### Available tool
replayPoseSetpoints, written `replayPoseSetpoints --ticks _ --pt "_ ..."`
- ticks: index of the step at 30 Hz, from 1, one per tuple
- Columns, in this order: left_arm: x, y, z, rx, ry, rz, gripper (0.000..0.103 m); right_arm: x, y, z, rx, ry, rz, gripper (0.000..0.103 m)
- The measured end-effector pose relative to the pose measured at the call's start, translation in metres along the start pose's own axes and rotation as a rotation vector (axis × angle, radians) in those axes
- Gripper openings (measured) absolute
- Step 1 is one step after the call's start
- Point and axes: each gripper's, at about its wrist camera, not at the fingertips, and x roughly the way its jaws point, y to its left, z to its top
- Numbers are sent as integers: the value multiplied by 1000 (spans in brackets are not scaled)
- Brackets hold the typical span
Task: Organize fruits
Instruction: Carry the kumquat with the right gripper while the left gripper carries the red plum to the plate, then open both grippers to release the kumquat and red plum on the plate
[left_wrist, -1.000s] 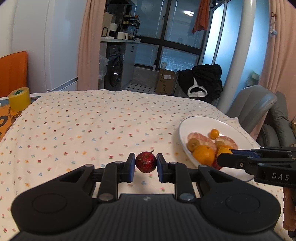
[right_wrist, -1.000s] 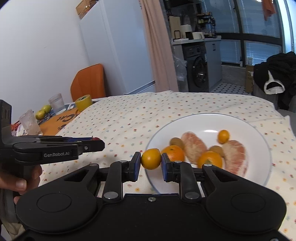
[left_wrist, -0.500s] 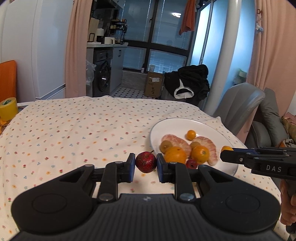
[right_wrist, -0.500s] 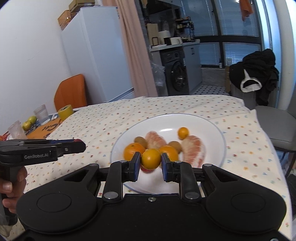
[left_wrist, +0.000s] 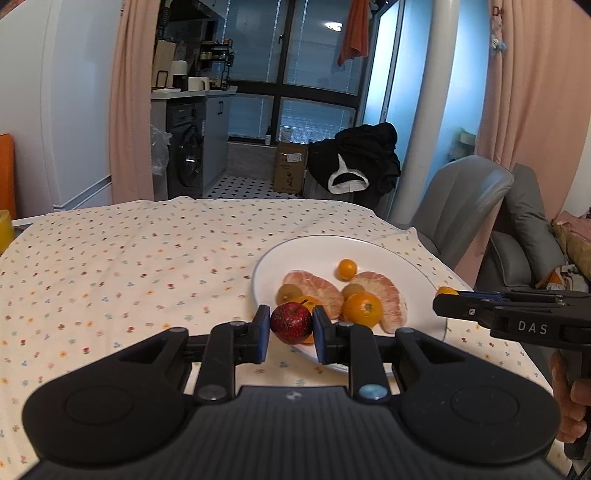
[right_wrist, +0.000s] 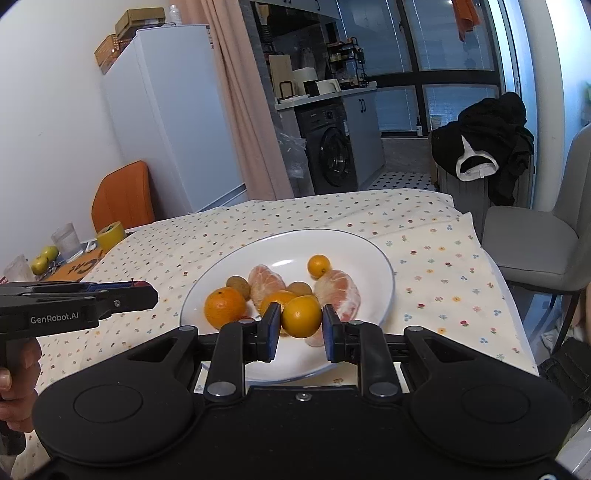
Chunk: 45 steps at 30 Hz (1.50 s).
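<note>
I am holding my left gripper (left_wrist: 291, 324) level, its jaws clamping a small red apple (left_wrist: 291, 322) between the blue pads. The apple is hanging over the near left rim of the white plate (left_wrist: 373, 248), which is resting on the floral cloth (left_wrist: 129, 258) covering the counter. My right gripper (right_wrist: 301, 316) is also sitting level and pointing across the plate, its jaws gripping a small orange (right_wrist: 301, 316) above the near part of the dish. In the left wrist view the right gripper is reaching in from the right edge with the orange peeking past its tip. On the plate are lying two peeled citrus halves (right_wrist: 266, 281), another orange (right_wrist: 224, 307), a little kumquat (right_wrist: 319, 265) toward the far side, and brownish round fruits (right_wrist: 236, 283). My left hand (right_wrist: 14, 384) is wrapping the handle at the left edge of the right wrist view.
</note>
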Motion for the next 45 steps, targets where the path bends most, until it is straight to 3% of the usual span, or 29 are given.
replayPoseSetpoints --ticks 7,26,37,45 --pt "11 -13 0 25 22 -14 23 6 -7 -5 24 4 34 28" --pt "28 -37 -3 55 65 -78 23 1 -25 -10 73 3 -13 29" --pt "14 -27 -1 35 63 -46 30 -2 -17 -10 66 -3 7 34" --pt "-9 -15 -1 23 33 2 49 -8 0 -9 40 -10 27 39"
